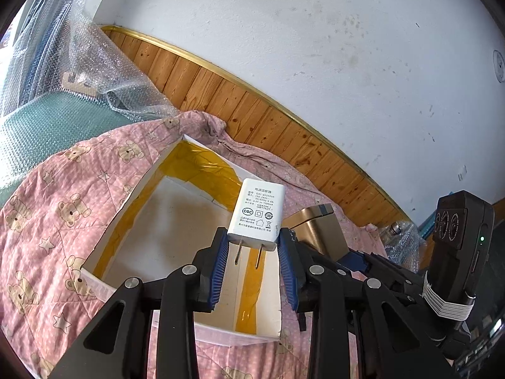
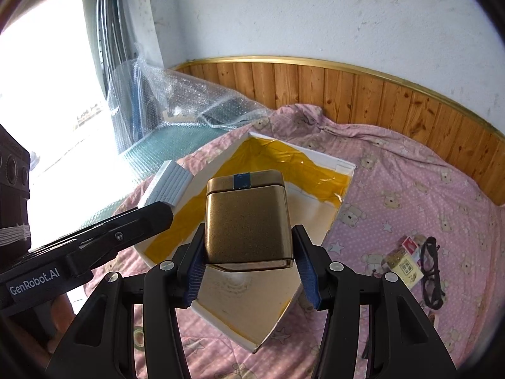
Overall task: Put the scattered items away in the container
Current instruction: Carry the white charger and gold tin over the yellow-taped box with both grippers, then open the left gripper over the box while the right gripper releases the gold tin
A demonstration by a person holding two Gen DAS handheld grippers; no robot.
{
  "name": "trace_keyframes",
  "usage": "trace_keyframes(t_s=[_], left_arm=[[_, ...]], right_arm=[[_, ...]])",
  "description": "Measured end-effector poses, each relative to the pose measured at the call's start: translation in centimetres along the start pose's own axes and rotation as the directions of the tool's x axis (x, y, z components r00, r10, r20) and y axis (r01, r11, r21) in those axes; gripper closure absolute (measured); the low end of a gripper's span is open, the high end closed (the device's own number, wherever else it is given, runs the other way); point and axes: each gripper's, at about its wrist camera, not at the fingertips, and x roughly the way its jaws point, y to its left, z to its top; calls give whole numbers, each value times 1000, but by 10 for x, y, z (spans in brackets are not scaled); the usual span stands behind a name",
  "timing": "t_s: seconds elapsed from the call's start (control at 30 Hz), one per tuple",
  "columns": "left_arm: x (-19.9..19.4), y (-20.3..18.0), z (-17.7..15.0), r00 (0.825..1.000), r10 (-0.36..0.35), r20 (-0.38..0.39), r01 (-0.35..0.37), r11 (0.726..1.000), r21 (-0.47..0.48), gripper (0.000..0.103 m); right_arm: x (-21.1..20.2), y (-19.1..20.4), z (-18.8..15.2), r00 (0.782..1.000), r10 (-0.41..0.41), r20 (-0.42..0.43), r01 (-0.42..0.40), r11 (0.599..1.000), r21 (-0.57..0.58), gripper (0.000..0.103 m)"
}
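Note:
A white power adapter (image 1: 257,213) hangs prongs-down over the open white box (image 1: 170,221) lined with yellow tape, and my left gripper (image 1: 254,237) is shut on its lower end. My right gripper (image 2: 249,237) is shut on a gold tin (image 2: 247,221), held above the same box (image 2: 258,309). The tin (image 1: 318,230) also shows in the left wrist view, just right of the adapter. In the right wrist view the adapter (image 2: 167,184) sits at the tip of the left gripper's arm, over the box's left wall. The box floor looks bare.
The box rests on a pink bear-print quilt (image 2: 410,189). Black glasses (image 2: 430,271) and a small printed pack (image 2: 404,262) lie on the quilt to the right of the box. Bubble wrap (image 1: 104,72) and a wood-panelled wall (image 1: 252,110) stand behind.

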Motion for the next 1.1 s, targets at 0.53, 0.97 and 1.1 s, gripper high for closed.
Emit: trace_keyframes(t_s=[0.53, 0.97, 1.1], left_arm=[[17, 16, 4, 999, 26, -29, -27, 999, -26, 70], [36, 29, -1, 994, 82, -75, -86, 995, -49, 68], [32, 32, 3, 993, 99, -64, -103, 993, -52, 68]], right_arm=[[22, -1, 4, 1000, 14, -27, -14, 1000, -8, 48], [28, -9, 5, 999, 28, -30, -27, 999, 30, 47], [28, -11, 3, 999, 28, -34, -27, 999, 37, 47]])
